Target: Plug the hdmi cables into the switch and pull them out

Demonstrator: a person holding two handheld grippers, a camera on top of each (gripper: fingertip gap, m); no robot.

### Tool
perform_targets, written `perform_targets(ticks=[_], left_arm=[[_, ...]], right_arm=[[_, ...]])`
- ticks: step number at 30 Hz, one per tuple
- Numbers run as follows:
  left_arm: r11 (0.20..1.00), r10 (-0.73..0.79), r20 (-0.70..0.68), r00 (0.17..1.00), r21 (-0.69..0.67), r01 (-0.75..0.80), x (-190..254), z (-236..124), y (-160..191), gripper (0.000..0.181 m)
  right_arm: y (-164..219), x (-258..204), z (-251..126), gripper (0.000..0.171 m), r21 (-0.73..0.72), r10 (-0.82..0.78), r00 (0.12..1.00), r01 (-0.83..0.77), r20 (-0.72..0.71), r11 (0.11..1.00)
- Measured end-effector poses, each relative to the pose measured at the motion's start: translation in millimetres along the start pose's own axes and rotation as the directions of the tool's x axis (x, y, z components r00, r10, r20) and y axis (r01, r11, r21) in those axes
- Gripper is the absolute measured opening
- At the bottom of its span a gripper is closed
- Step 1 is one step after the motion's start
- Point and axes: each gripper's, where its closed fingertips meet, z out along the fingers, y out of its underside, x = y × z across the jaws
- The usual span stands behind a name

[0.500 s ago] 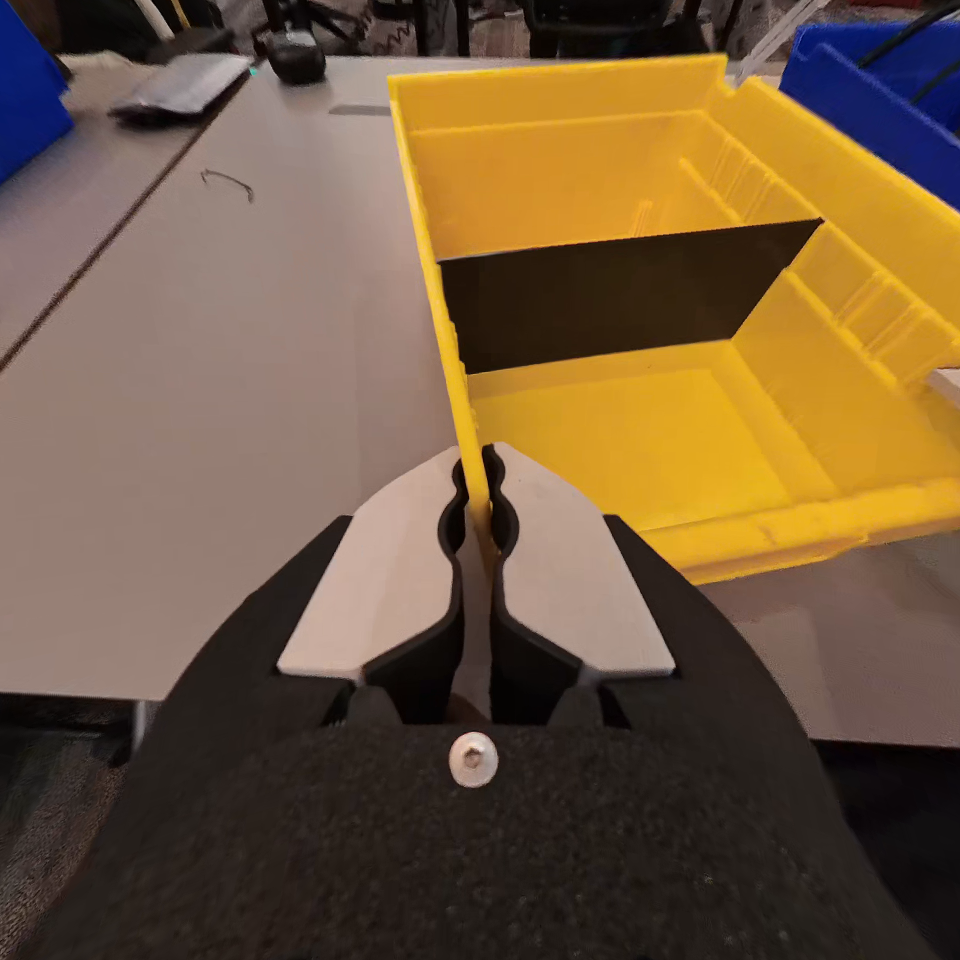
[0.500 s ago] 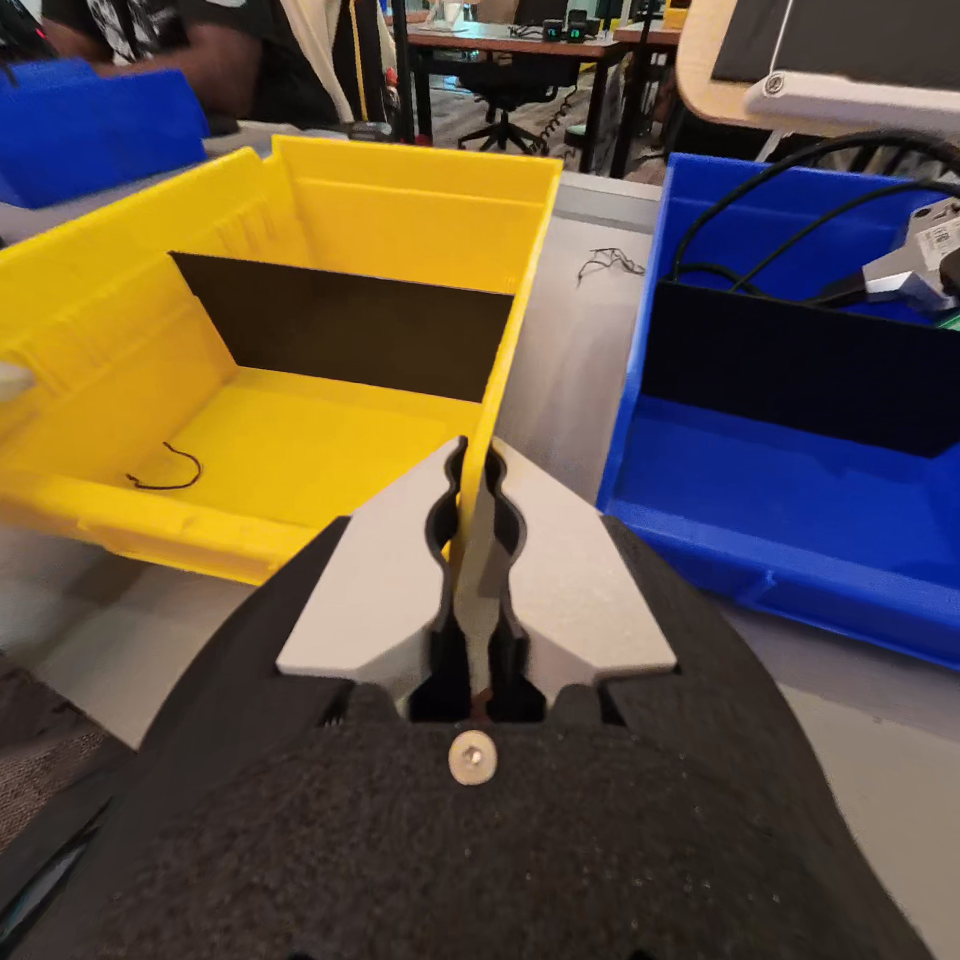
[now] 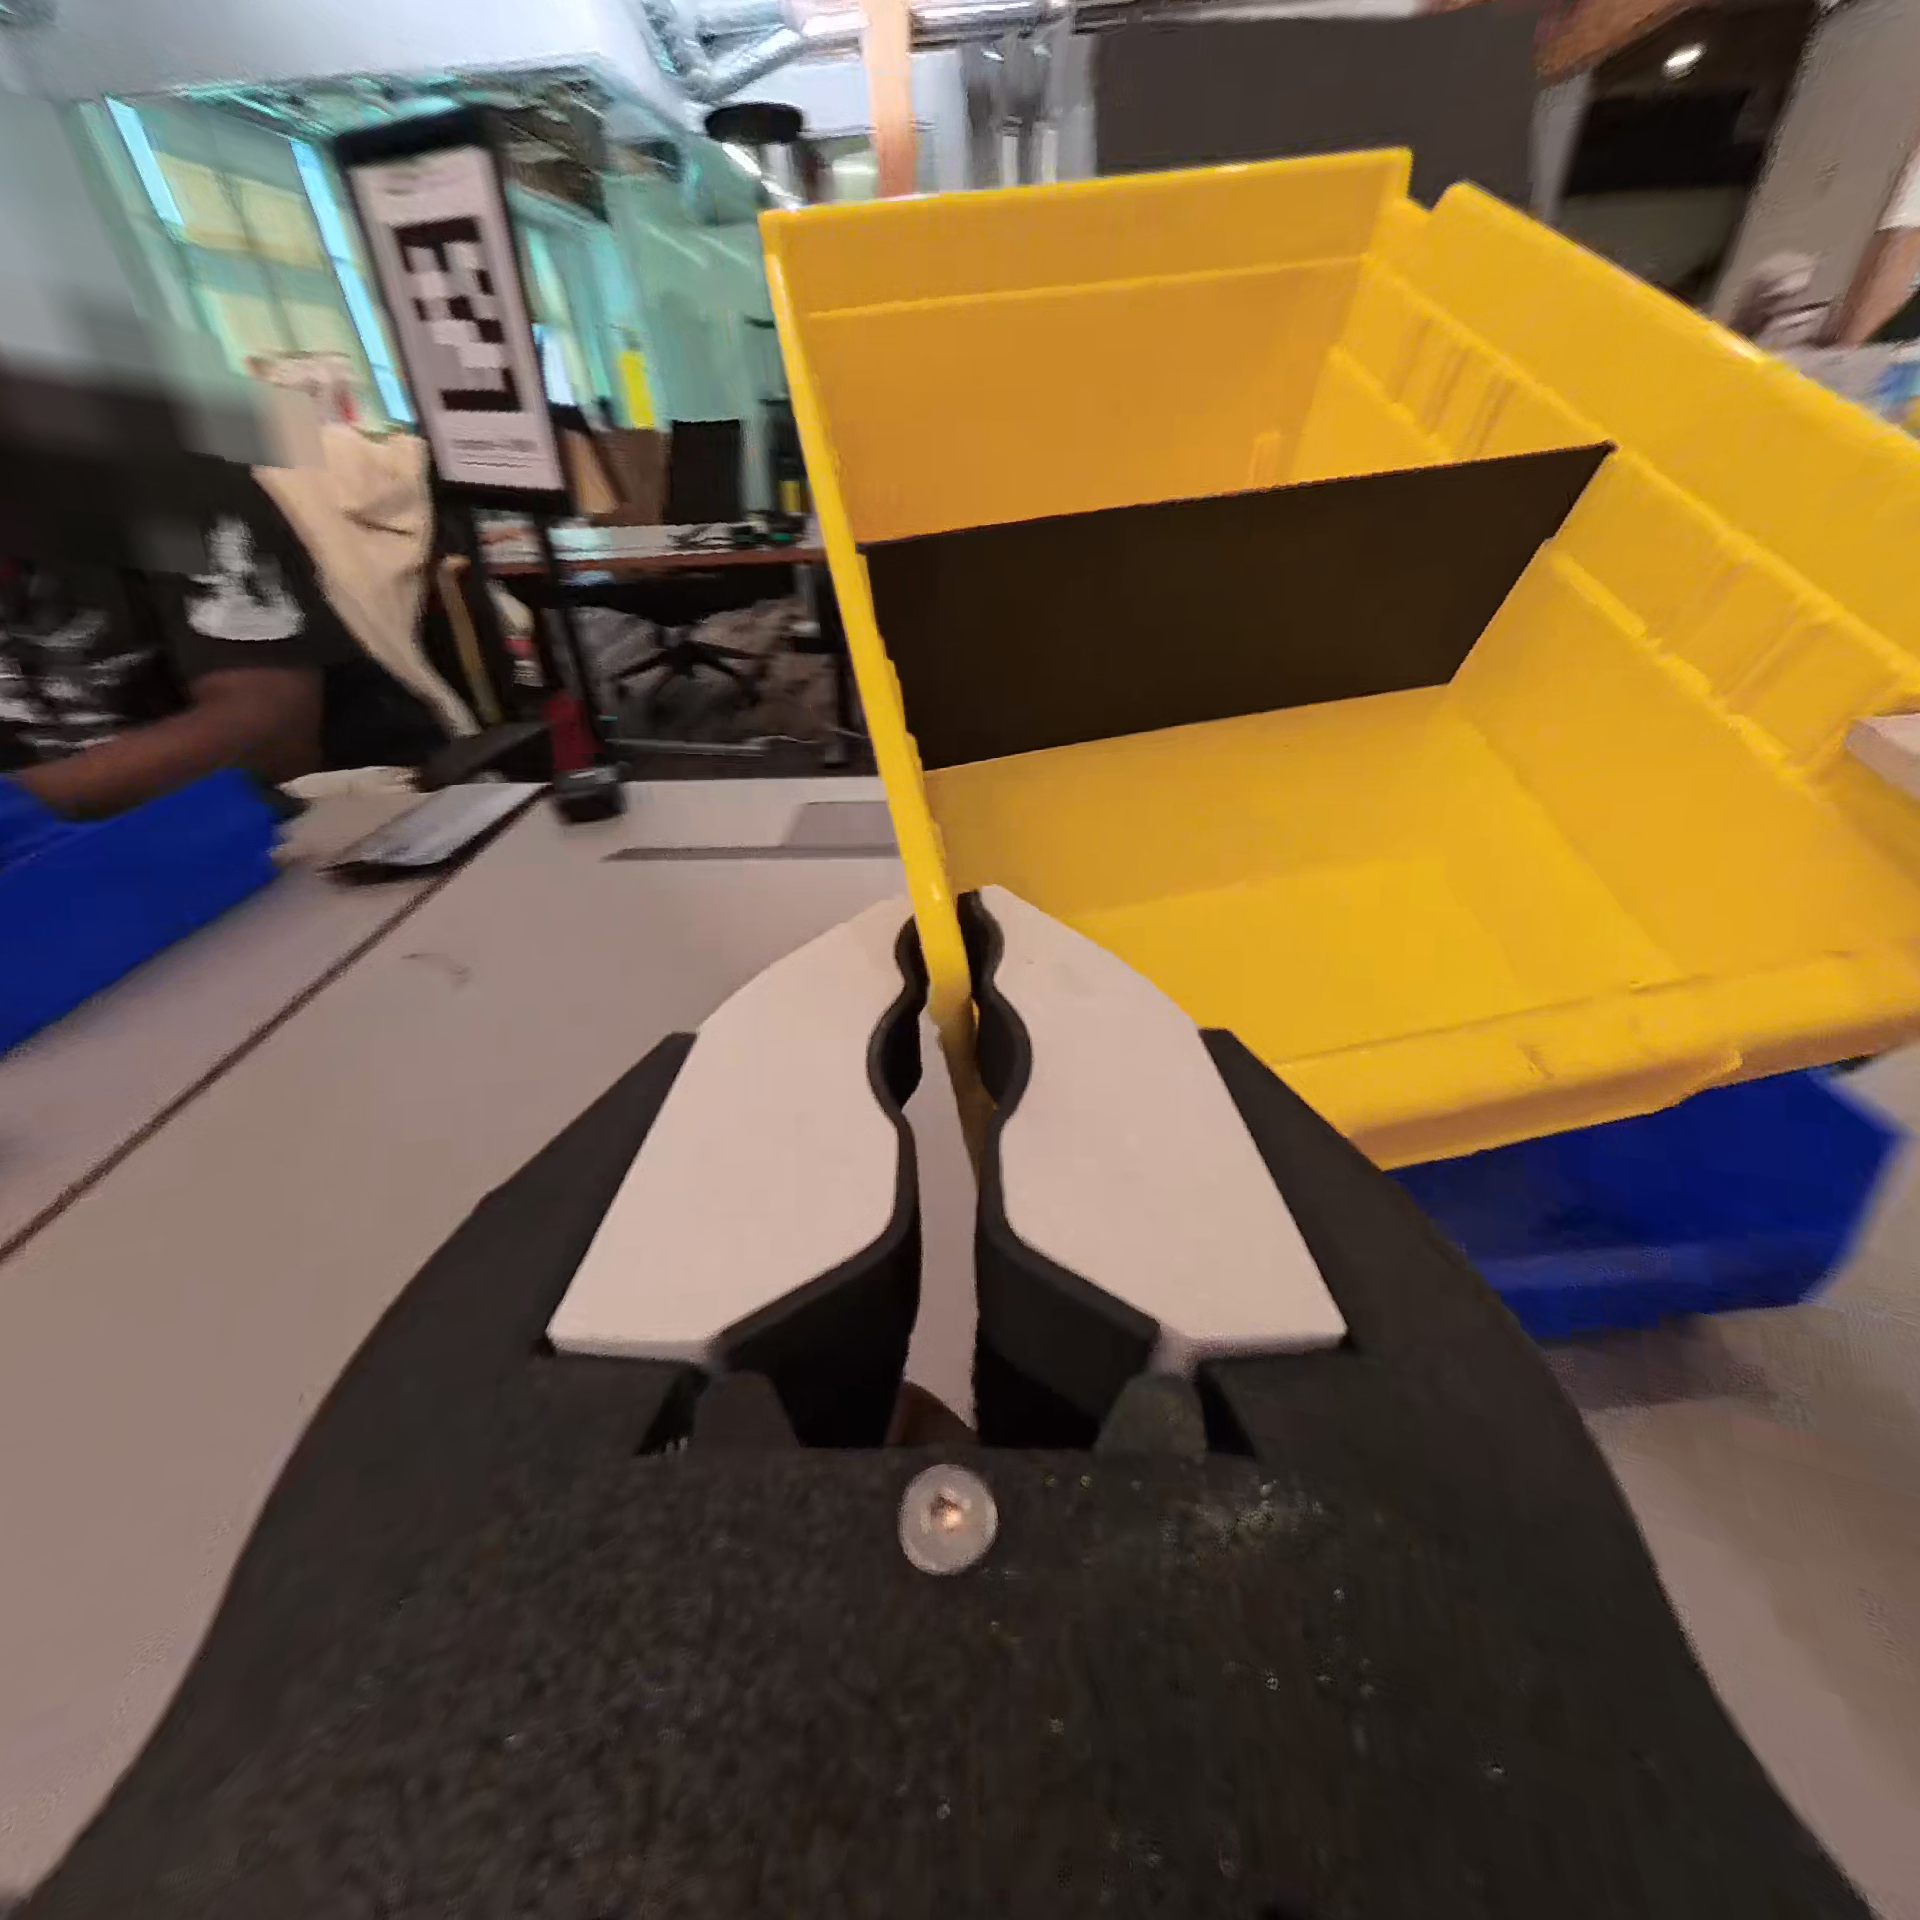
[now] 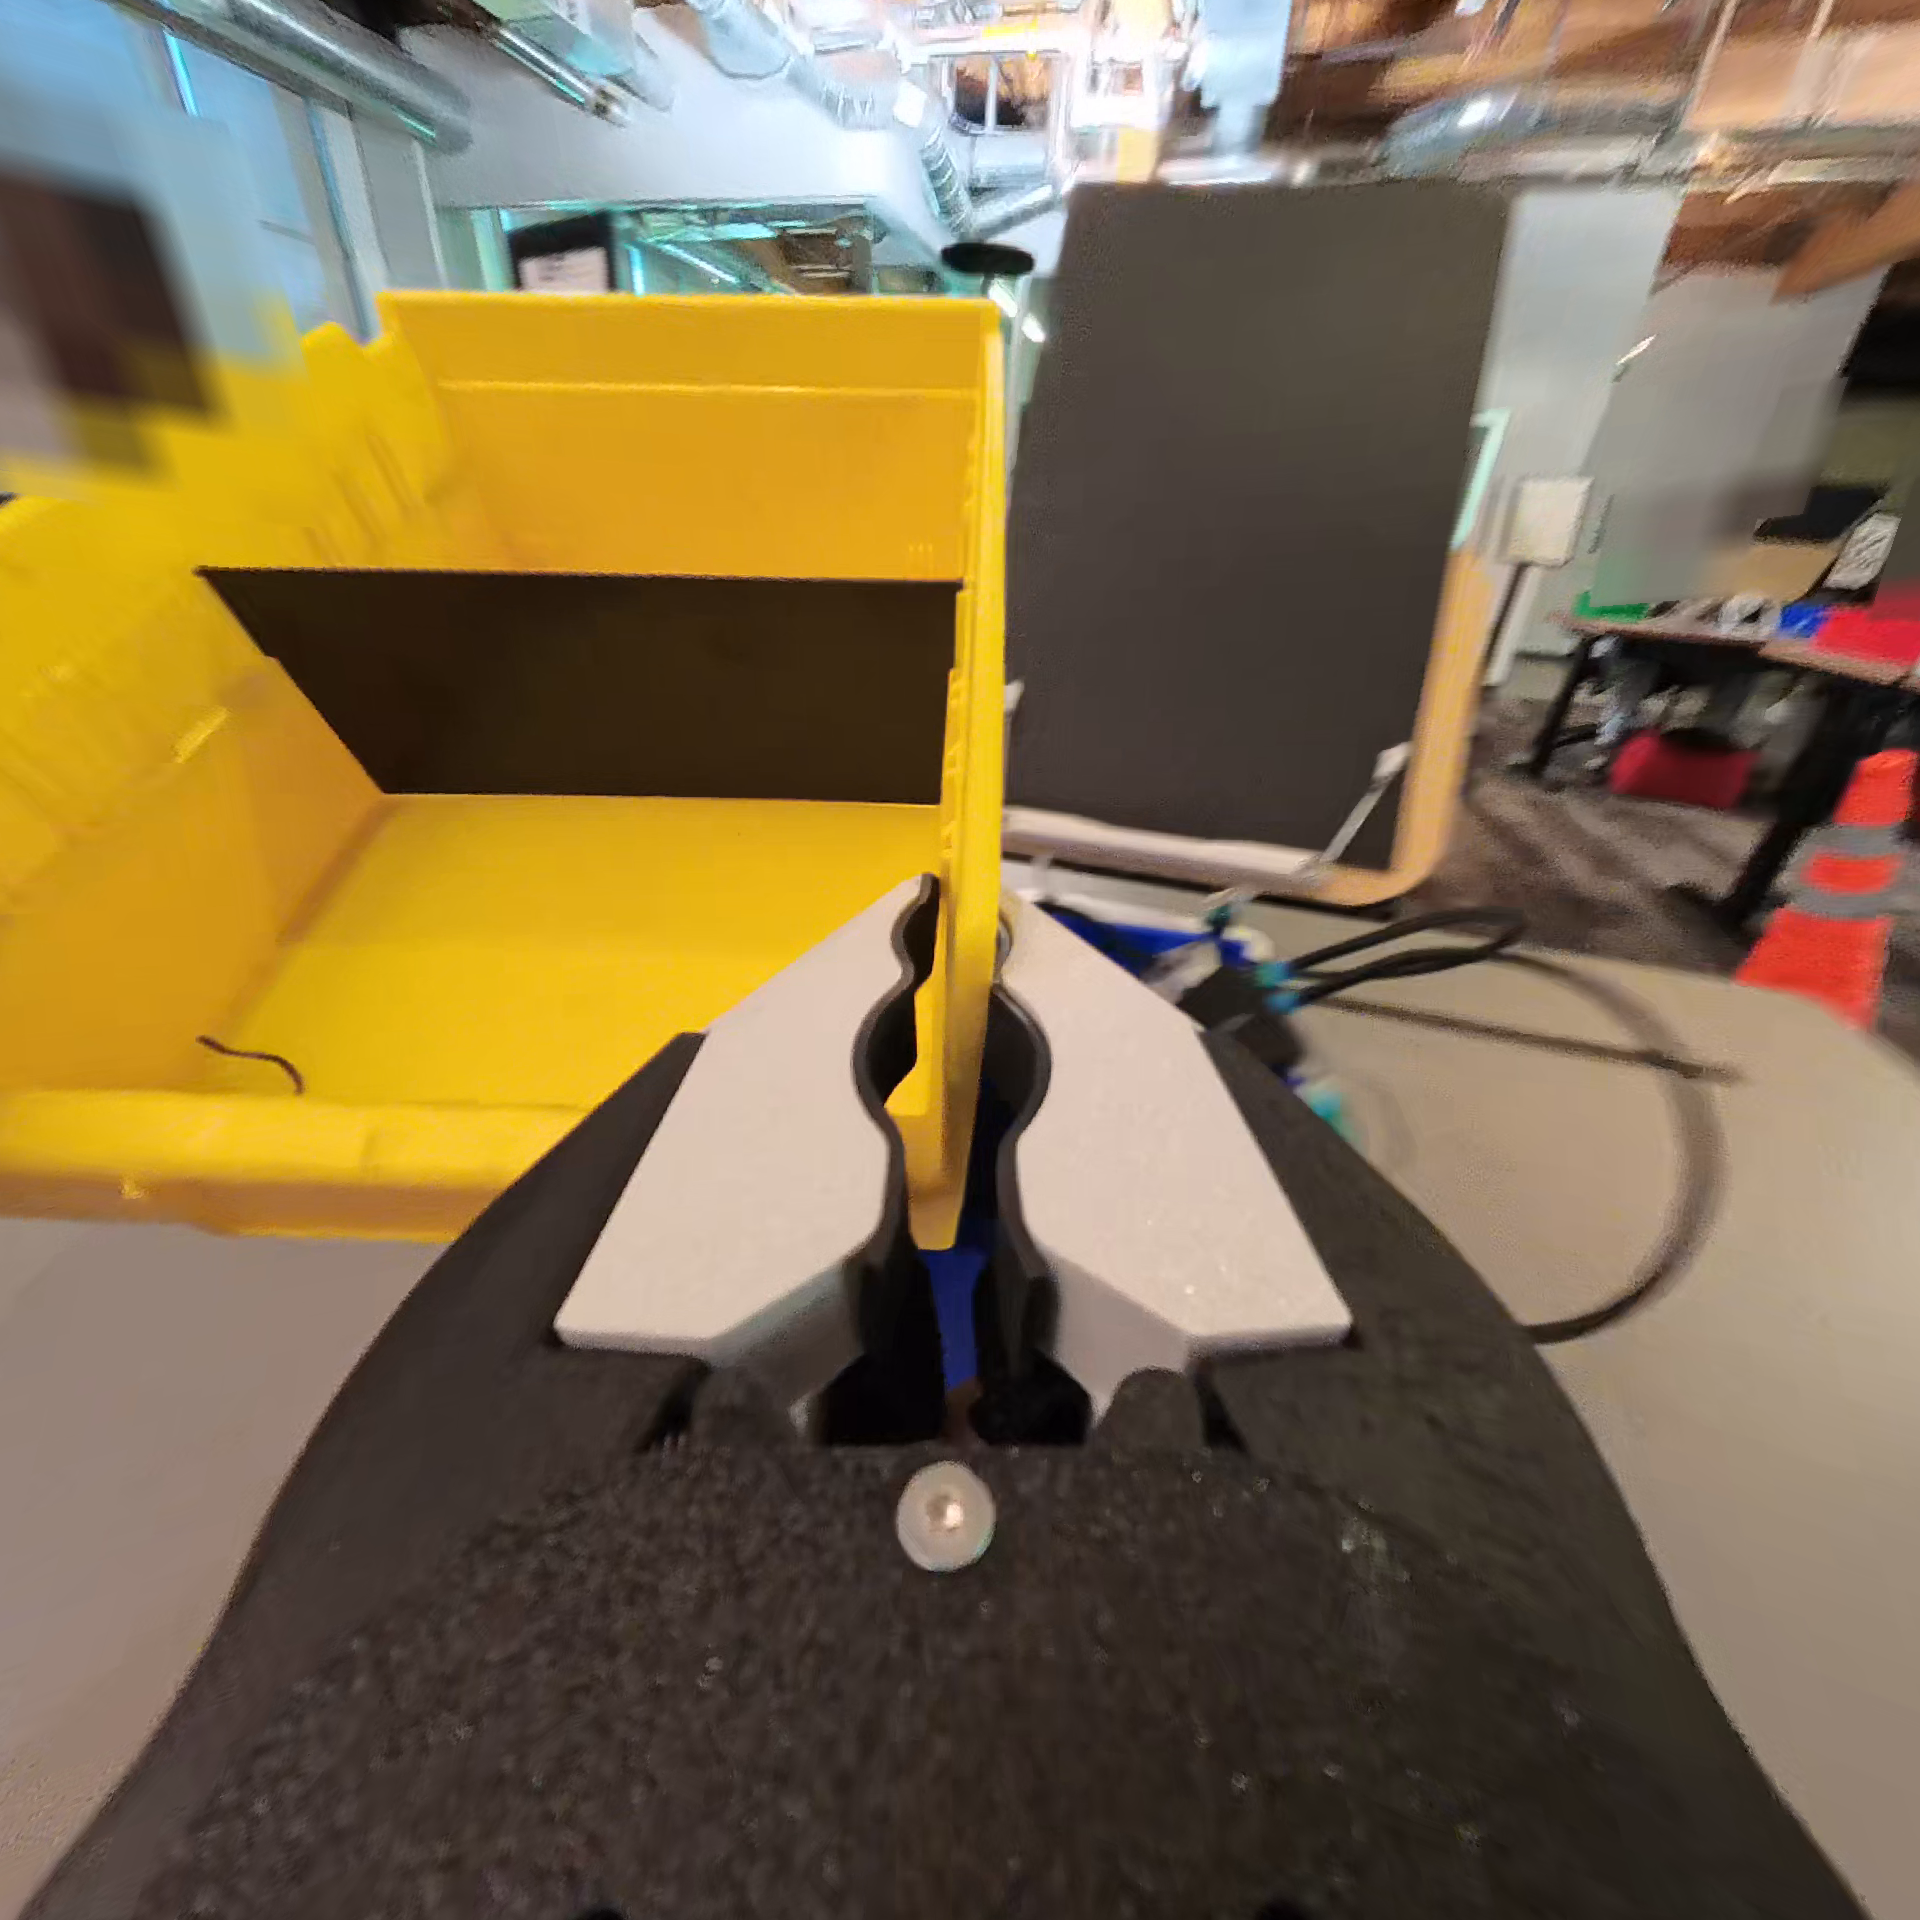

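Observation:
Both grippers hold an empty yellow bin (image 3: 1351,935) with a black divider (image 3: 1195,613) up off the grey table (image 3: 312,1143). My left gripper (image 3: 951,904) is shut on the bin's left wall. My right gripper (image 4: 966,894) is shut on the right wall of the yellow bin (image 4: 571,935). A short black wire scrap (image 4: 255,1060) lies in the bin's near compartment. Black cables (image 4: 1403,951) with teal ends run over the table to the right of the bin, towards a blurred dark device (image 4: 1236,997). No plug is in either gripper.
A blue bin (image 3: 1662,1216) sits on the table under the yellow bin's right part. Another blue bin (image 3: 104,894) stands at the far left, by a seated person (image 3: 156,665). An orange traffic cone (image 4: 1849,883) stands beyond the table at right. My hands' fingertips stand some 20 cm from each other.
Both grippers have lifted the yellow bin off the table and moved it right, so it now hangs partly over the blue bin. The views have tilted up towards the room.

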Motion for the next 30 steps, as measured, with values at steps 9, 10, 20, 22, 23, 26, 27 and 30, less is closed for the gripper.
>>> perform_targets(ticks=[9,10,20,22,23,26,27,30], left_arm=[[1.000,-0.003,-0.369,0.929,-0.013,-0.002,292,65,-20,0.006],[1.000,-0.006,-0.386,0.922,-0.029,-0.006,323,69,-7,0.005],[0.929,0.002,-0.473,0.881,-0.326,-0.177,474,86,138,0.007],[0.924,0.031,-0.484,0.874,-0.320,-0.210,476,89,152,0.010],[0.930,0.042,-0.491,0.870,-0.298,-0.213,475,87,151,0.011],[0.928,0.056,-0.511,0.858,-0.290,-0.233,473,80,152,0.022],[0.928,0.058,-0.525,0.849,-0.285,-0.240,472,79,153,0.027],[0.920,0.051,-0.570,0.820,-0.293,-0.260,467,74,153,0.026]], right_arm=[[-9,283,-66,0.003,-0.048,-0.016,0.942,-0.001,-0.337,0.999],[3,313,-74,0.003,-0.092,-0.060,0.931,0.029,-0.359,0.995],[183,461,-112,0.005,-0.463,-0.108,0.943,-0.054,-0.316,0.885],[197,464,-105,0.005,-0.476,-0.111,0.947,-0.048,-0.300,0.878],[201,466,-101,0.006,-0.467,-0.092,0.945,-0.069,-0.313,0.882],[205,464,-86,0.008,-0.400,0.064,0.934,-0.212,-0.351,0.892],[206,464,-83,0.009,-0.394,0.074,0.930,-0.223,-0.359,0.892],[207,463,-81,0.013,-0.429,0.023,0.925,-0.198,-0.379,0.881]])
